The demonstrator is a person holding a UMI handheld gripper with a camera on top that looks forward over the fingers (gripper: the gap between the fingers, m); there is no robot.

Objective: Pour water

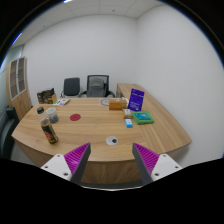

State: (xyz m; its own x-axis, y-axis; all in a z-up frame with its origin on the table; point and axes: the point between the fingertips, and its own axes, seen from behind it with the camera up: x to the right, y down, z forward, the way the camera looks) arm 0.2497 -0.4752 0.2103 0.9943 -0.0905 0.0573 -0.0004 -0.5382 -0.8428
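Gripper view: gripper [110, 163] hangs well back from the wooden table [95, 135], pink pads [76, 157] spread wide w/ nothing between them. Likely pour items, a dark bottle [48, 130] w/ a red-lidded cup [52, 116] just behind it, stand on the table's left part, well beyond the fingers and left of their line. Risk (judgement): a long diagonal approach may clip the bottle and tip it, or spill water near the small round item [113, 141] straight ahead; too small to confirm either holds water.
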